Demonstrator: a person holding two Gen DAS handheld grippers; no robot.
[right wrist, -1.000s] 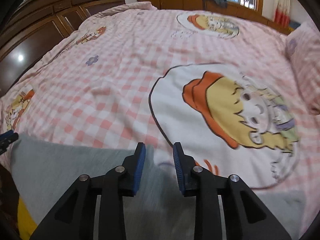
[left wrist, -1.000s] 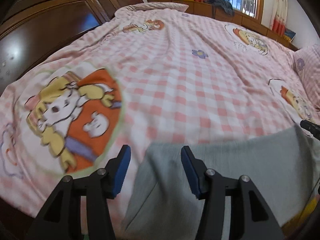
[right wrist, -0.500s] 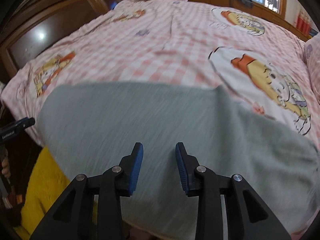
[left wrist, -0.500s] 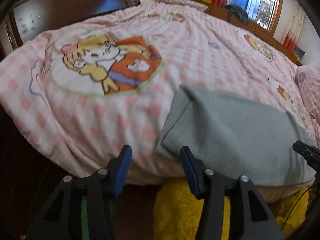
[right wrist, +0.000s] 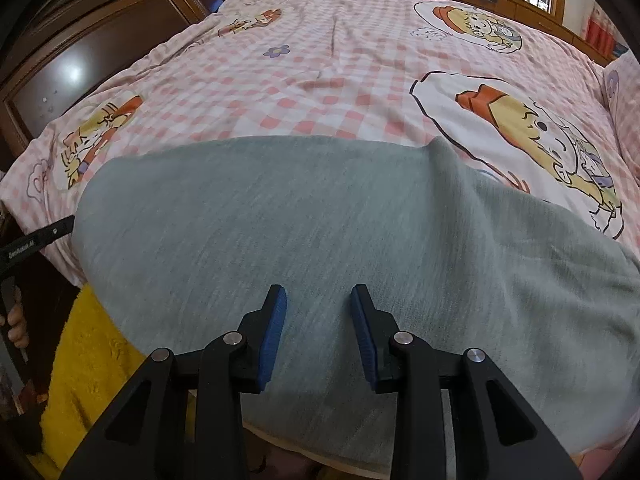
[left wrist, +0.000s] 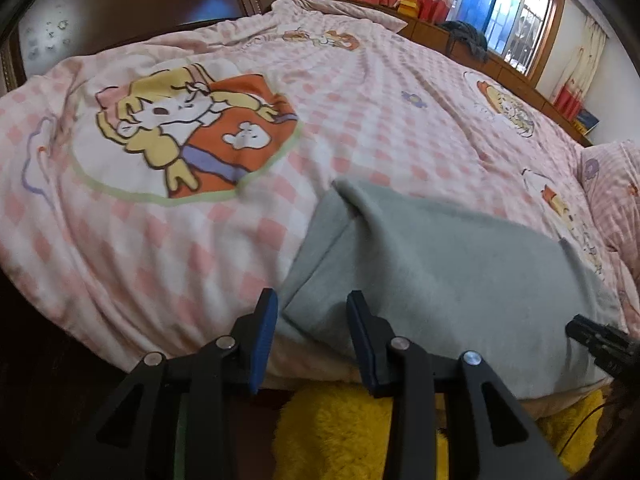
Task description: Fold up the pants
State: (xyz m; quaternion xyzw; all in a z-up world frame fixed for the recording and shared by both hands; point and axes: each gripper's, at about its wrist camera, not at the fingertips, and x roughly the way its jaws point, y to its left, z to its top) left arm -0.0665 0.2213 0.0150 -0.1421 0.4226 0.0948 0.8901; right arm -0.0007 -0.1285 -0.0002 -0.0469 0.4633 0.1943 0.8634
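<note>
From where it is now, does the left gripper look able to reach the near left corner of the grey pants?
Probably yes: the left gripper is open, the grey pants corner lies just ahead, nothing between.

Only one marking can be read: small white lettering, seemingly "GenRobot.AI", on the black body of the left gripper (right wrist: 36,242) at the left edge of the right wrist view; the quilt's cartoon prints (left wrist: 188,136) carry no legible words.
</note>
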